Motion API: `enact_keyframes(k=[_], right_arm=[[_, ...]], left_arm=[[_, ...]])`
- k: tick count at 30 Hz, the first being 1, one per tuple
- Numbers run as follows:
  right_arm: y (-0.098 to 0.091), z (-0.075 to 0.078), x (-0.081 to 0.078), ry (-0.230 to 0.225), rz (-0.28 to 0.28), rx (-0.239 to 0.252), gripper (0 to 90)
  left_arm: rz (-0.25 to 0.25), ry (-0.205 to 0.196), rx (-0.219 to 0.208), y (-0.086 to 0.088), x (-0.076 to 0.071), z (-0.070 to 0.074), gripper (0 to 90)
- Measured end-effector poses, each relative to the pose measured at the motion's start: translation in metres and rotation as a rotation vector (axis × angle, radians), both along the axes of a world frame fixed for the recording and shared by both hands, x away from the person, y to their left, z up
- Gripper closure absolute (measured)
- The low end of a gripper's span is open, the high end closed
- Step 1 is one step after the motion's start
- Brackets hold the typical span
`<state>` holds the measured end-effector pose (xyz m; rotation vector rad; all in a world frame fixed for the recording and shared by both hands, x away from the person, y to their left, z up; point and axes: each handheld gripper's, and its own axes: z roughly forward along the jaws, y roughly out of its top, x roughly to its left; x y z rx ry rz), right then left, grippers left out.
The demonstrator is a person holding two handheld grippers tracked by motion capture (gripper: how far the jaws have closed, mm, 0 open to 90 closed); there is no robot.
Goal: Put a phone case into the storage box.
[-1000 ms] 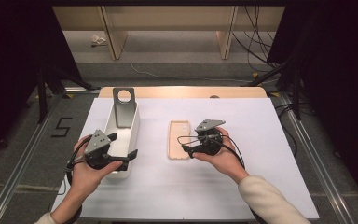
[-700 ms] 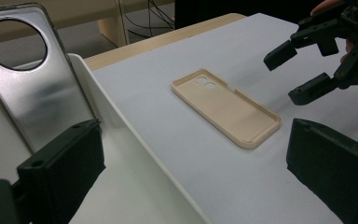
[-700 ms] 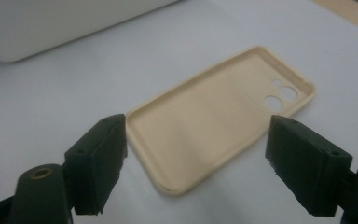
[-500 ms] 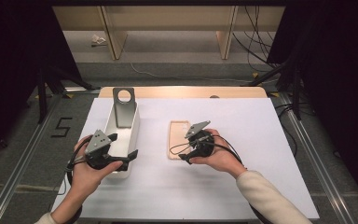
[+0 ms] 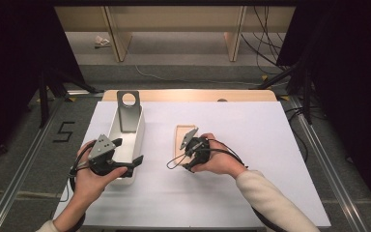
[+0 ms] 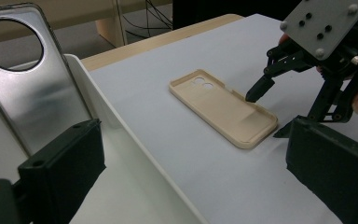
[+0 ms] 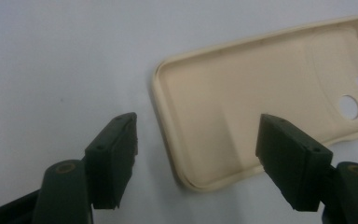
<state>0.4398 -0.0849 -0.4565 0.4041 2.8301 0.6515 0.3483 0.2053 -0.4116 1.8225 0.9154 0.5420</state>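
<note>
Right tongs (image 7: 196,163) apart but just been closing, straddling the near corner of the cream phone case (image 7: 261,107) with nothing pinched yet — case lying flat, open side up, on the white table (image 5: 251,193), just beside the white box (image 5: 137,140). Best to go low and slow, get one pad inside the rim and one outside, then squeeze softly. Left tongs (image 6: 191,186) apart too, one jaw inside the box wall near the silver case (image 6: 32,93) leaning there — good to hold the box steady.

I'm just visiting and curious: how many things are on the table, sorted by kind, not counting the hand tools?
Beige phone case: 1
Silver phone back plate: 1
White bin: 1
Total: 3
</note>
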Motion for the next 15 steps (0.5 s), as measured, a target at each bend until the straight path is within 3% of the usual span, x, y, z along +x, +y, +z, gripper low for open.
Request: enact_keyframes(k=[8,15], right_arm=[[0.014,0.0,0.004,-0.029,0.063,-0.142,34.1],[0.023,0.0,0.008,-0.045,0.088,-0.203,35.2]], left_arm=[[-0.005,0.002,0.0,-0.001,0.0,0.0,3.8],[-0.008,0.002,0.0,-0.001,0.0,-0.001,3.8]])
